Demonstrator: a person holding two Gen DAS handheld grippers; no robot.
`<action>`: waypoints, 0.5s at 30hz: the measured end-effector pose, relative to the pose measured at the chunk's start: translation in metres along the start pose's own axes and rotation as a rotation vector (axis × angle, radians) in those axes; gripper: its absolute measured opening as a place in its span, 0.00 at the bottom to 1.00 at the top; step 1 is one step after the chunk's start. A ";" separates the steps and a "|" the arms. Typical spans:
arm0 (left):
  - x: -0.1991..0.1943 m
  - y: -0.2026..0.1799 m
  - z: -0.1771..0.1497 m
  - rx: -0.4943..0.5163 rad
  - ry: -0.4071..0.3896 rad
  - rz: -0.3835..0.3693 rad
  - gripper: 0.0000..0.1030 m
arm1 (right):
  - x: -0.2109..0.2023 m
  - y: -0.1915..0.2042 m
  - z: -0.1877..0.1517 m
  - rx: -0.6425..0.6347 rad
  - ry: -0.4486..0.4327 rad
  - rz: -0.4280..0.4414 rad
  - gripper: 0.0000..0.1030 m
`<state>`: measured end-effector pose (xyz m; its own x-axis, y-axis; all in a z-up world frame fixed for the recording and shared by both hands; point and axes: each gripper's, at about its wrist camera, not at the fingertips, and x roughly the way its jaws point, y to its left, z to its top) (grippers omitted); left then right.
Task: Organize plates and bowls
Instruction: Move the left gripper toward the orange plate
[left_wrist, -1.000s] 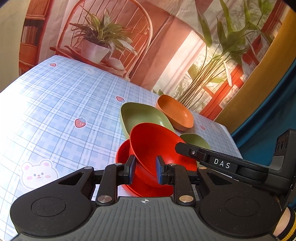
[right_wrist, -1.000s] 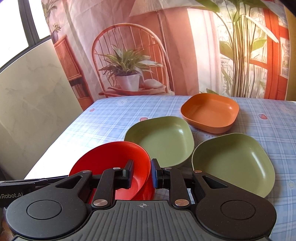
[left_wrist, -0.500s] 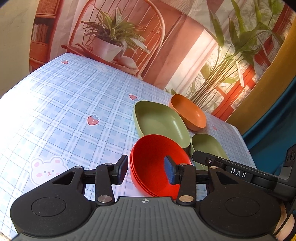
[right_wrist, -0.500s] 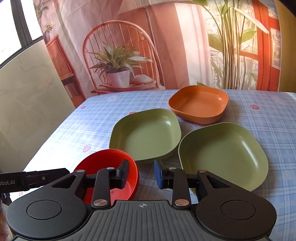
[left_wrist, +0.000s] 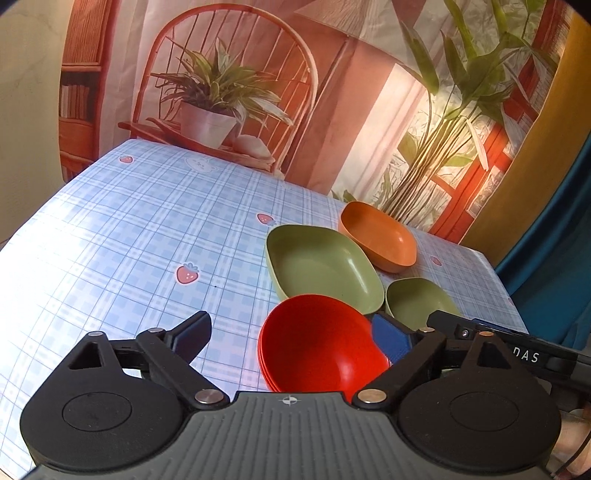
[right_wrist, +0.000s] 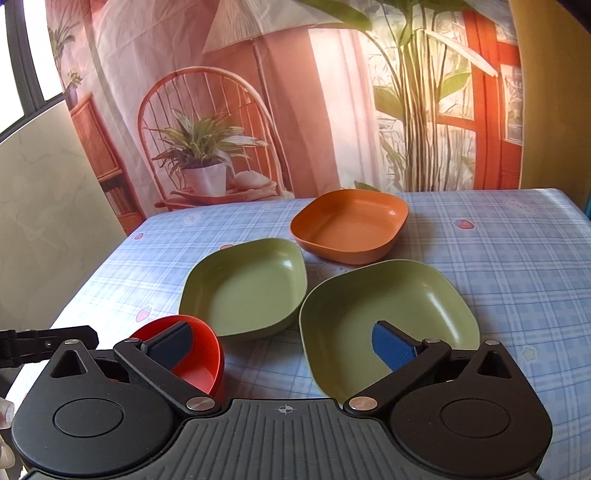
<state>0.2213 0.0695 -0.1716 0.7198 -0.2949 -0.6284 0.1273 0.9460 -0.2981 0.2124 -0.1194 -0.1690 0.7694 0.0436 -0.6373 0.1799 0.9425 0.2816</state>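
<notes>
Tabletop (right_wrist: 517, 280), blue-and-white checked cloth printed with strawberries and bears: carries all the tableware.

Two olive-green, rounded-square plastic plates: the nearer plate (right_wrist: 388, 314) lies straight ahead of my right hand-held gripper; the farther green plate (right_wrist: 243, 288) lies just beside it, toward the left. Both single, unstacked.

One orange rounded-square plastic plate (right_wrist: 351, 225): behind the green pair, close to both, also single.

Stack of red round plastic bowls (left_wrist: 317, 343): nested, several rims showing at the edge, sitting on the cloth near the front edge, beside the farther green plate. I judge this part done.

My left hand-held gripper (left_wrist: 291, 332): jaws have just been opening and now stand wide apart; the red stack sits between them, but the pads do not press it.

My right hand-held gripper (right_wrist: 284, 343): jaws likewise just opened, spread wide, holding nothing; its left pad hangs over the red stack.

Remaining, by my estimate: gather the three plates into one pile.
</notes>
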 end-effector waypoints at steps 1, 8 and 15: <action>0.000 -0.002 0.001 0.005 0.000 0.007 0.96 | -0.001 -0.003 0.001 0.007 -0.004 -0.001 1.00; 0.000 -0.012 0.016 0.034 -0.009 0.066 1.00 | -0.009 -0.023 0.009 0.053 -0.042 -0.005 1.00; 0.002 -0.018 0.030 0.025 -0.046 0.081 1.00 | -0.015 -0.044 0.023 0.092 -0.062 -0.007 1.00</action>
<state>0.2409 0.0557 -0.1458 0.7592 -0.2112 -0.6156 0.0836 0.9697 -0.2296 0.2074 -0.1687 -0.1554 0.8039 0.0136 -0.5946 0.2387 0.9083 0.3435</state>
